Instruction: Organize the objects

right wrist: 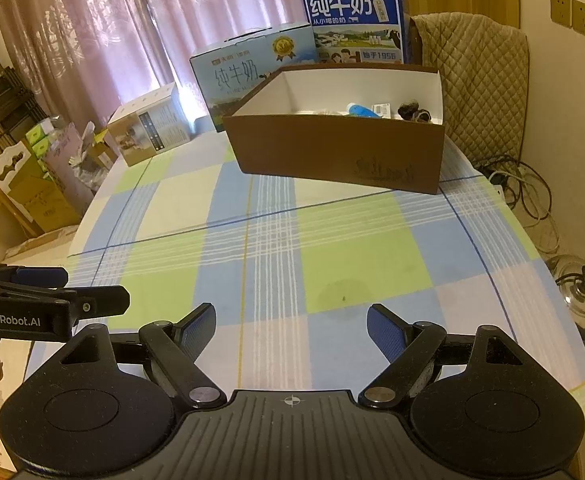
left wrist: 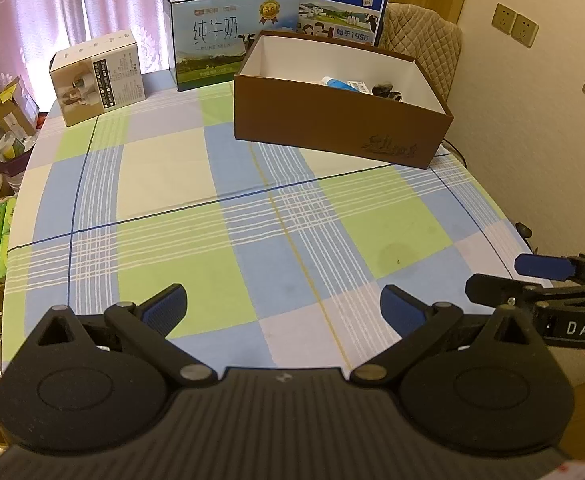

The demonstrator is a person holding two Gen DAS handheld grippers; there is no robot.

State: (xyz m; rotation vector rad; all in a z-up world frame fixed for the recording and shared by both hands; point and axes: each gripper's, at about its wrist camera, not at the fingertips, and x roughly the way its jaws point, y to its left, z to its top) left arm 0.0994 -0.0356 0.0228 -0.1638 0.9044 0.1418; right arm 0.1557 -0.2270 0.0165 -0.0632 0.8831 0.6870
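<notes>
Table w/ brown box (left wrist: 332,128), far side, well ahead of both grippers.
Left gripper (left wrist: 282,312) & right gripper (right wrist: 290,330): spread wide, nothing held. Box holds blue tube (right wrist: 362,111), poss. dark hair tie (right wrist: 412,113).

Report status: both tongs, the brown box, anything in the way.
Left tongs open, empty. Right tongs open, empty. Brown box at far end of table, small items inside. Checked tablecloth bare between tongs and box.
</notes>
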